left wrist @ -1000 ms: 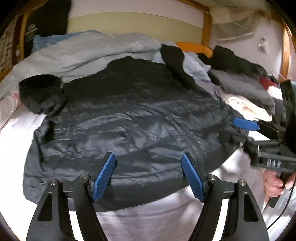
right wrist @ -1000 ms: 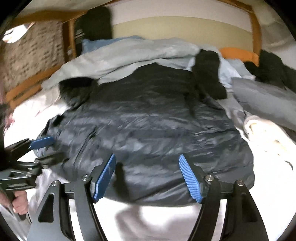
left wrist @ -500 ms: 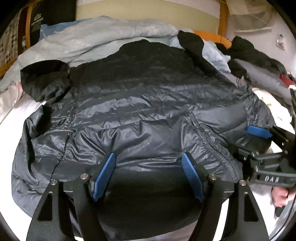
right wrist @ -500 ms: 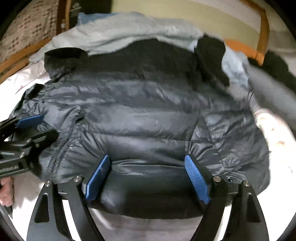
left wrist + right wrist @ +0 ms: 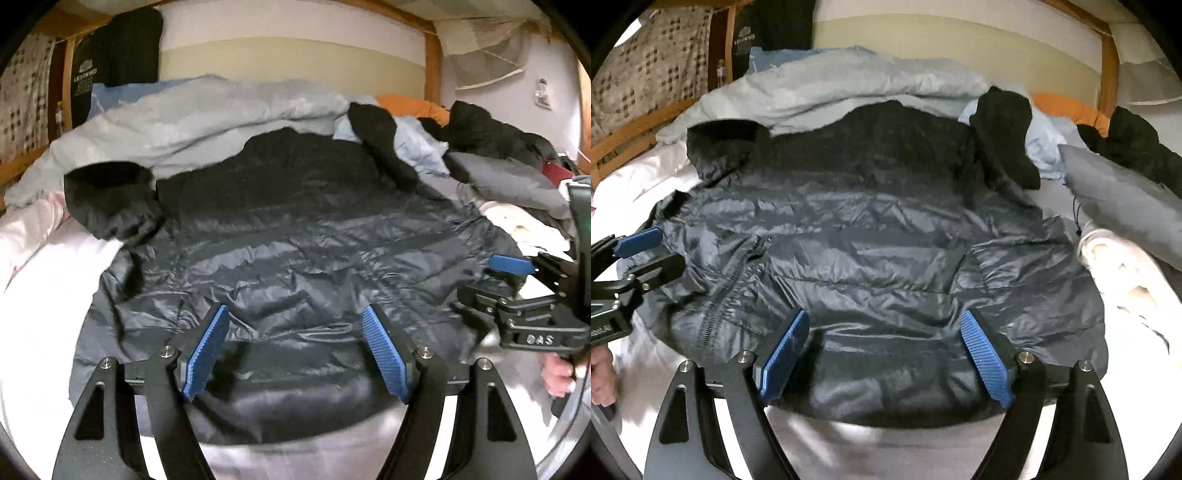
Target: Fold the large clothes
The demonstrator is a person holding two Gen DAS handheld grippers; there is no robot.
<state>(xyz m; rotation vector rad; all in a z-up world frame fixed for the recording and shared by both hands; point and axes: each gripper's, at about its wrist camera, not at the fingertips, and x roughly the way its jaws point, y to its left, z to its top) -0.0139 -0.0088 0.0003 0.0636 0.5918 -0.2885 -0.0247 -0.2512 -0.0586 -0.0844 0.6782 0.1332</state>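
A dark quilted puffer jacket [image 5: 295,243] lies spread flat on the bed, hem toward me and collar at the far side. Its black sleeve ends [image 5: 110,199] [image 5: 384,144] are turned up at both far corners. My left gripper [image 5: 293,310] hovers open over the near hem, left of the zip, with nothing between its pads. In the right wrist view the jacket [image 5: 879,229] fills the middle, and my right gripper [image 5: 884,314] stands open above the hem's right part. Each view shows the other gripper's blue pad [image 5: 511,265] [image 5: 639,240] at the jacket's side edge.
A pale grey-blue duvet [image 5: 207,114] is bunched behind the jacket. Dark clothes [image 5: 491,136], a grey garment [image 5: 1126,199] and a cream cloth [image 5: 1123,269] crowd the right side. White sheet [image 5: 40,251] shows on the left. A wooden bed frame [image 5: 432,66] rises behind. A hand [image 5: 557,376] grips the right tool.
Half a second ago both grippers were pushed in close over the jacket; now they have drawn back toward the hem. The jacket has not moved. The right jaws stand slightly wider than at first.
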